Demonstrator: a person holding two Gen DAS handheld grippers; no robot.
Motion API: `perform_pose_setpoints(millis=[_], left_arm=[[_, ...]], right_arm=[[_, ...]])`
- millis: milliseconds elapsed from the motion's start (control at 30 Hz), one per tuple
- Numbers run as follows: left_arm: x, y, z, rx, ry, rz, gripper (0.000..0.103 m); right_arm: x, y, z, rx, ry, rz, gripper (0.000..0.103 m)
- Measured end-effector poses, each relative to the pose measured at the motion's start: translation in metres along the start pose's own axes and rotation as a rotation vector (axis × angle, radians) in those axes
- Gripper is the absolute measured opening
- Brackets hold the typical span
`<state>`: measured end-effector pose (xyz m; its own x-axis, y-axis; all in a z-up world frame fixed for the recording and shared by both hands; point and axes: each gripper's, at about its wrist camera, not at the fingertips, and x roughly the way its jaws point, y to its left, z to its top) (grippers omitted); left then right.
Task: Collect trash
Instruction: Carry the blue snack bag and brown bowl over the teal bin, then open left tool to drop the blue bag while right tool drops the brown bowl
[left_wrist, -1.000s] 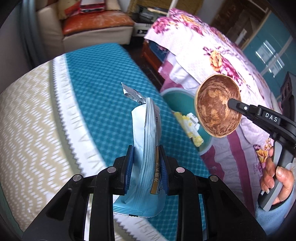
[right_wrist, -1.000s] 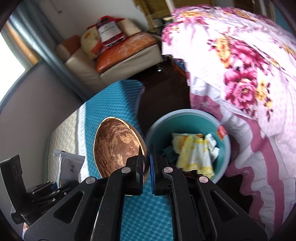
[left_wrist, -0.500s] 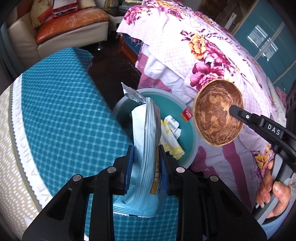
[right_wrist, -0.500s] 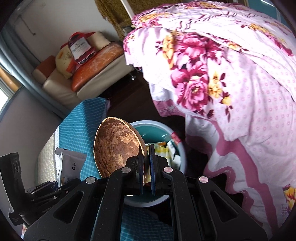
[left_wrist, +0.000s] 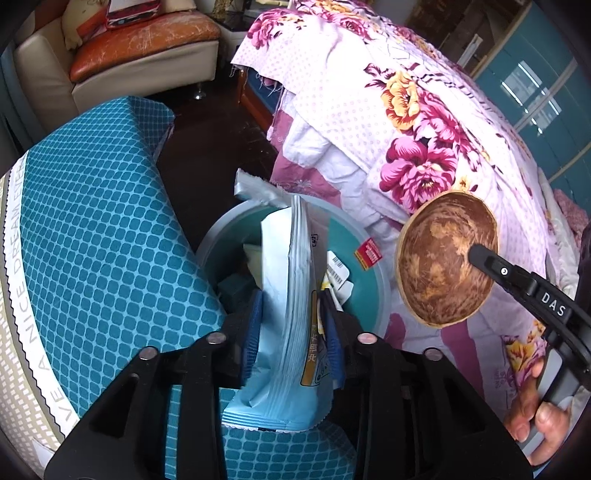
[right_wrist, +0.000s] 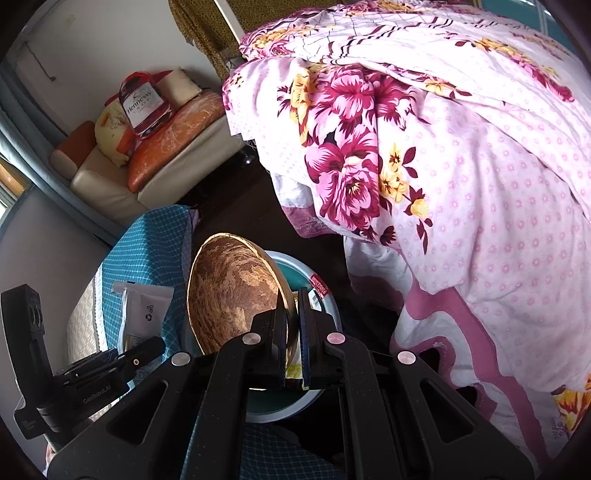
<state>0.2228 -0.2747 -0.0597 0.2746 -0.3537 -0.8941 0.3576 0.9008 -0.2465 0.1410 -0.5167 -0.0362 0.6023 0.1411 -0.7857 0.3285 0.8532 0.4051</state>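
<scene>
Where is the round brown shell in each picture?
Left wrist view: the brown shell is at the right, pinched at its rim by the right claw.
Right wrist view: the shell is low and left of centre, just above that claw.
Shared landmark: the teal bin.

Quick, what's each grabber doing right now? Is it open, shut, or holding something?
Left gripper: jaws have just been opening; the blue snack packet sits loosely between them.
Right gripper: shut on the rim of the brown coconut shell.
</scene>
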Motion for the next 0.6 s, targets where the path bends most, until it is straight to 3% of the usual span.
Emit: perform_pose_setpoints(millis=[33, 133, 167, 600], left_arm=[[0.001, 0.001, 0.0, -0.002, 0.003, 0.001, 0.041], [0.0, 0.004, -0.001, -0.006, -0.007, 0.028, 0.075], [-0.001, 0.006, -0.002, -0.008, -0.019, 0.036, 0.078], [-0.018, 0.029, -0.027, -0.03, -0.016, 0.028, 0.08]], right_arm=[[0.0, 0.0, 0.0, -0.001, 0.0, -0.001, 0.006], [0.001, 0.001, 0.002, -0.006, 0.0, -0.004, 0.006], [0.001, 0.002, 0.002, -0.006, 0.0, -0.005, 0.006], [0.016, 0.015, 0.0, -0.03, 0.034, -0.023, 0.006]])
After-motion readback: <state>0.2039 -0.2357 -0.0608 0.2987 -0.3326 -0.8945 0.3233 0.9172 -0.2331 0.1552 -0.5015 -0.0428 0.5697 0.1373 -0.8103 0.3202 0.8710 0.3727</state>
